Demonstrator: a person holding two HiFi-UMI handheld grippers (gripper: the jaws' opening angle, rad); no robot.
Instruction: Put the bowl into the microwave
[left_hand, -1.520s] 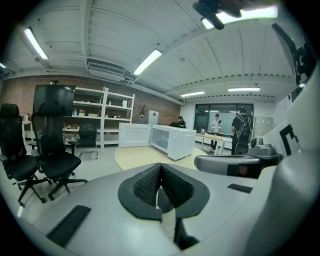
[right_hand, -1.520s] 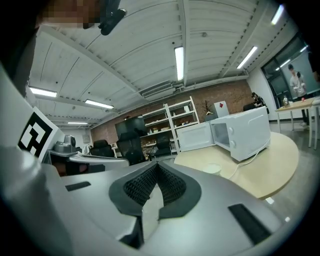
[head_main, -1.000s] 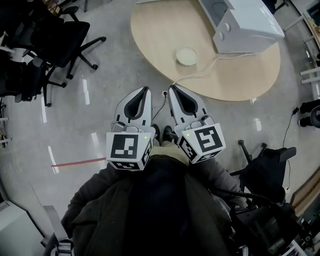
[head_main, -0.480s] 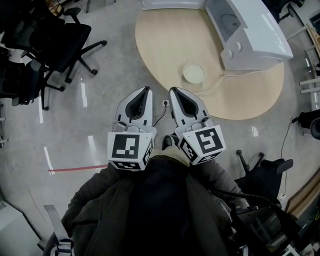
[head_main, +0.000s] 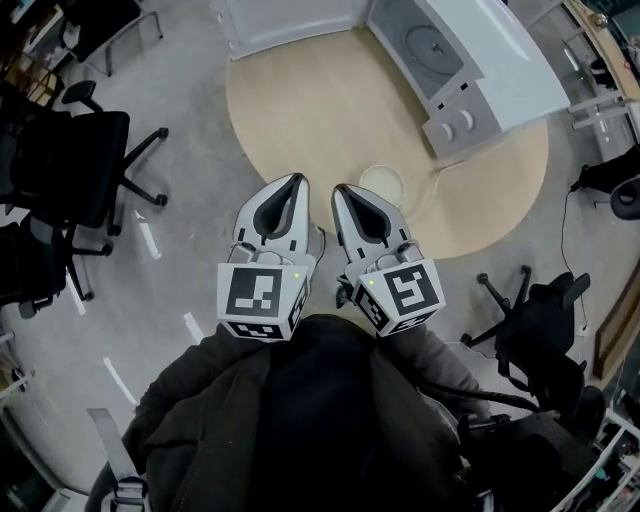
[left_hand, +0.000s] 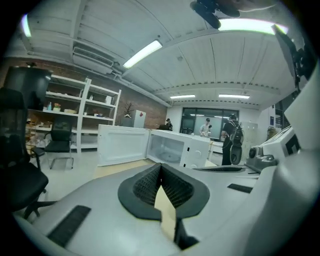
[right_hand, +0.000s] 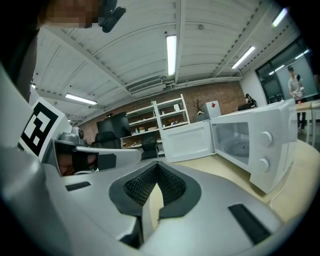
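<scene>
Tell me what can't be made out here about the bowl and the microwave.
Bowl: head view, too small to tell whether anything is in it; absent from both gripper views, probably behind the left tool and right tool.
Microwave: head view, back cut off by the top edge.
Microwave door: head view, cut off by the top edge.

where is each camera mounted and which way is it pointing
Head view: on the person's head, facing steeply down at the round light wooden table; shows dark jacket, left hand-held gripper, right hand-held gripper.
Left gripper view: on the left one, facing the open white microwave; shows its shut jaws.
Right gripper view: on the right one, likewise.
Shared: all see the microwave.
</scene>
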